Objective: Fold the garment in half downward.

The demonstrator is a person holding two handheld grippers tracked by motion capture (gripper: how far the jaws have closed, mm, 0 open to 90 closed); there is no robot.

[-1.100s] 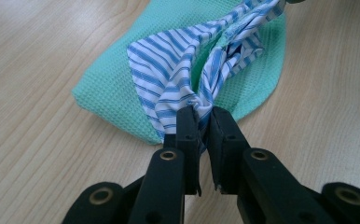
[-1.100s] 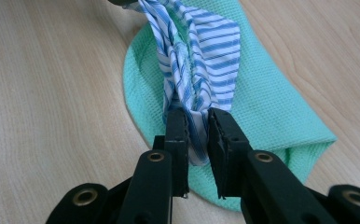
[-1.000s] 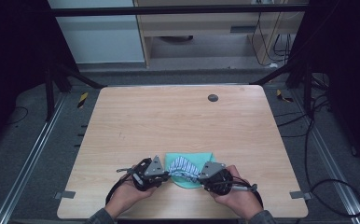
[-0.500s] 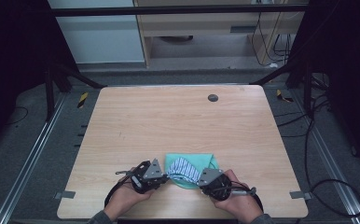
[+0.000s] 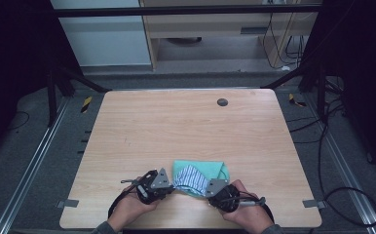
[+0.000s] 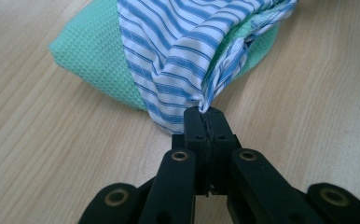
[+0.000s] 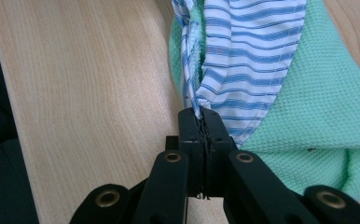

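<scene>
A blue-and-white striped cloth (image 5: 191,178) lies bunched on top of a folded green waffle cloth (image 5: 214,168) near the table's front edge. My left gripper (image 5: 169,184) is shut on the striped cloth's left end, its jaws having just closed further on the fabric. My right gripper (image 5: 212,188) is shut on the opposite end. In the left gripper view the striped cloth (image 6: 178,51) gathers into the pinched tips of that gripper (image 6: 205,113), with the green cloth (image 6: 89,51) beneath. In the right gripper view the striped cloth (image 7: 248,51) runs into the closed tips of that gripper (image 7: 199,113) over the green cloth (image 7: 327,93).
The wooden table (image 5: 176,126) stretches bare beyond the cloths, with a small dark round grommet (image 5: 222,102) near its far edge. The table's front edge lies right behind both hands. Black frame bars and cables surround the table.
Both grippers have drawn slightly toward the table's front edge with the striped cloth's ends in them, the right one a little more. The striped cloth is more bunched between them.
</scene>
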